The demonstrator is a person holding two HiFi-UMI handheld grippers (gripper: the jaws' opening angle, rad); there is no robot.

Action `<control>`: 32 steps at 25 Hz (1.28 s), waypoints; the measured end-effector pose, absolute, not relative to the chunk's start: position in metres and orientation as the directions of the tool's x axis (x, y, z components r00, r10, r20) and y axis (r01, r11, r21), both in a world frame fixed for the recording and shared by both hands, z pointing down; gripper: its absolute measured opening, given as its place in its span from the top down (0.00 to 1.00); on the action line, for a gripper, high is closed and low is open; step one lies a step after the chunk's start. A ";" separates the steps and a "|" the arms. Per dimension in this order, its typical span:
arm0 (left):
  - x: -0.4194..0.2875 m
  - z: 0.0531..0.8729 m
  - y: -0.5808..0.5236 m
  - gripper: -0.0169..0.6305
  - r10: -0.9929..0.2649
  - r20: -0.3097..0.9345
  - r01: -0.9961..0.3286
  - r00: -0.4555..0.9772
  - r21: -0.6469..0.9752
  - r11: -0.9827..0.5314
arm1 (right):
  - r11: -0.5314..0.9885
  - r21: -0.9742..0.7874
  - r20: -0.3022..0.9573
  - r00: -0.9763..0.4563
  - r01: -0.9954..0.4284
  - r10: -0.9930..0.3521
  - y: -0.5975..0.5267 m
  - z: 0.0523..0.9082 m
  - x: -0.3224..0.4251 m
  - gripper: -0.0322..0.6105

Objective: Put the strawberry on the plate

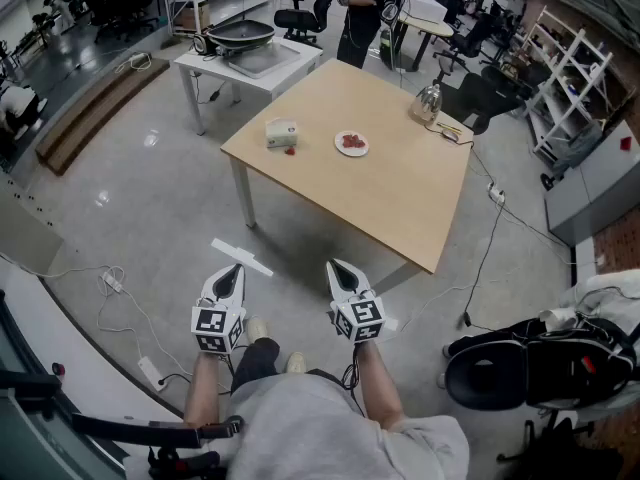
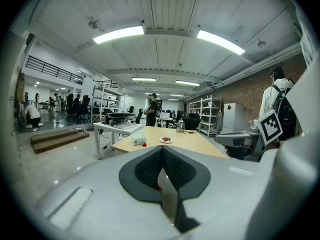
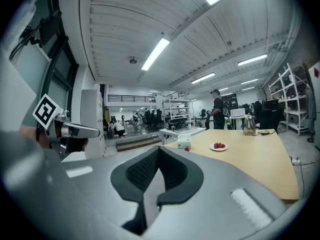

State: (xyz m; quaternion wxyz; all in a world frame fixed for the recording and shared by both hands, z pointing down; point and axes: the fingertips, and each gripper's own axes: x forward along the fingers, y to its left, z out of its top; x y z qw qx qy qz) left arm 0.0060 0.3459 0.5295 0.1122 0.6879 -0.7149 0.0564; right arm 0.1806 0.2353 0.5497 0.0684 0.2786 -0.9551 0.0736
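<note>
Fingers on the left gripper (image 1: pixel 230 271) and right gripper (image 1: pixel 338 268) are pressed together, empty. The strawberry (image 1: pixel 290 151) sits well ahead on the surface (image 1: pixel 400 198), left of the plate (image 1: pixel 351 144), about equally far from both.

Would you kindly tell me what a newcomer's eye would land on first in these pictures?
First come the left gripper and right gripper, both with jaws together and empty, held low in the foreground, short of the wooden table. On that table a white plate of red fruit sits near the middle. One loose strawberry lies beside a small box, left of the plate in the head view.
</note>
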 end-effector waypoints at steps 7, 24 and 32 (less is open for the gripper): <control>-0.021 0.528 0.339 0.94 -0.971 0.238 -0.997 -0.020 0.065 0.036 | 0.825 -0.133 0.148 -0.834 -0.549 -0.531 0.228 0.546 0.155 0.94; -0.093 0.515 0.253 0.94 -0.970 0.230 -0.997 0.074 0.051 -0.064 | 0.824 -0.078 0.176 -0.822 -0.561 -0.542 0.163 0.535 0.068 0.94; -0.126 0.518 0.230 0.94 -0.966 0.218 -0.990 0.138 0.051 -0.130 | 0.792 -0.081 0.185 -0.790 -0.605 -0.584 0.151 0.543 0.034 0.94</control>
